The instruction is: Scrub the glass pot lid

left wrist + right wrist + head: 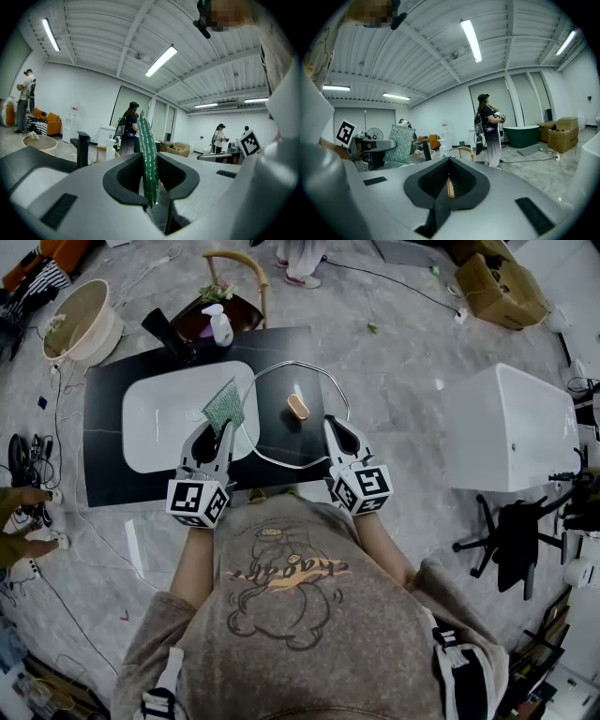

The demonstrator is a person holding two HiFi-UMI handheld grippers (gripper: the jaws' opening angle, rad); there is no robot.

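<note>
The glass pot lid [281, 437], metal-rimmed with tan knob, sits frame centre; green scrub pad [223, 406] upright against its left rim.

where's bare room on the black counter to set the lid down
Bare: the counter strip left of the sink, and its far right corner beyond the glass lid. Crowded: the near edge, with the left gripper, right gripper and scrub pad.

White basin [155, 432], pump bottle [220, 326], cardboard boxes [502, 287]
</note>
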